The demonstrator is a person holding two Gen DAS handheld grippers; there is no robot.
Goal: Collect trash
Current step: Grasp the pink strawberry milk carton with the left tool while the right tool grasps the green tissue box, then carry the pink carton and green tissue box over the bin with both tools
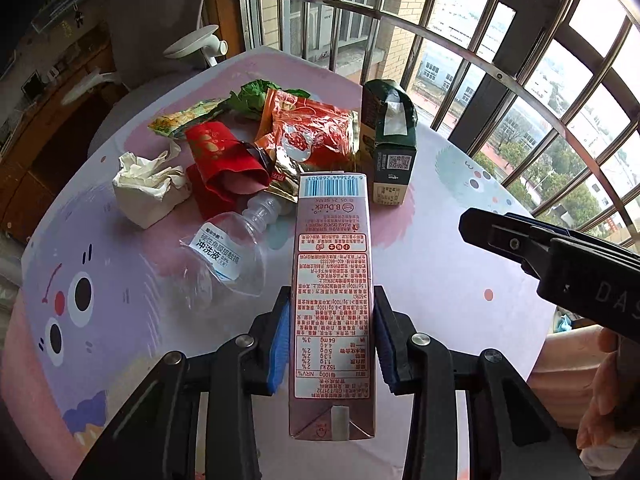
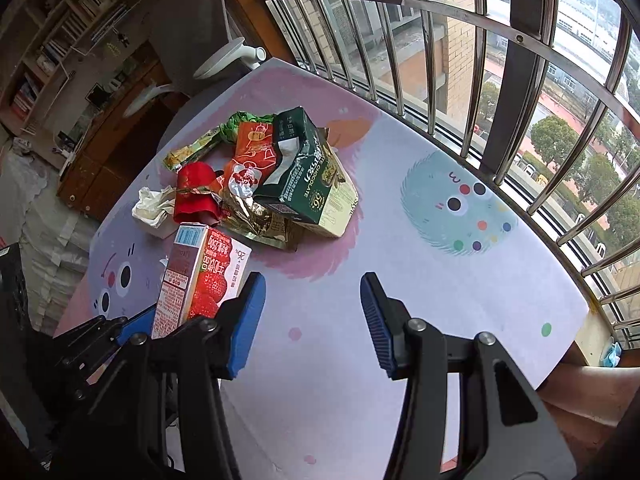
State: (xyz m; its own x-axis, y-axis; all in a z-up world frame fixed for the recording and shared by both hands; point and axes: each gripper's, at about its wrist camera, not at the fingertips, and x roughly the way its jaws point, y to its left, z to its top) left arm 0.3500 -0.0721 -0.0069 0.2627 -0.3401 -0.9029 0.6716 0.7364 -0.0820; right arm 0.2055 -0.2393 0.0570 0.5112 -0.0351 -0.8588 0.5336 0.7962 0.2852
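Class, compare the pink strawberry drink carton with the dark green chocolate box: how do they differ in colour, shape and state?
The strawberry drink carton is pink and red; the chocolate box is dark green with gold. The carton is tall, slim and intact; the box is torn open on top. The left gripper clamps the carton, while the box lies untouched among the wrappers on the table. Both are printed cardboard packaging.

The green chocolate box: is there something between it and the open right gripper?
Nothing visible blocks it. Only bare tablecloth lies between the right gripper and the green chocolate box. The strawberry carton stays aside, clamped in the left gripper.
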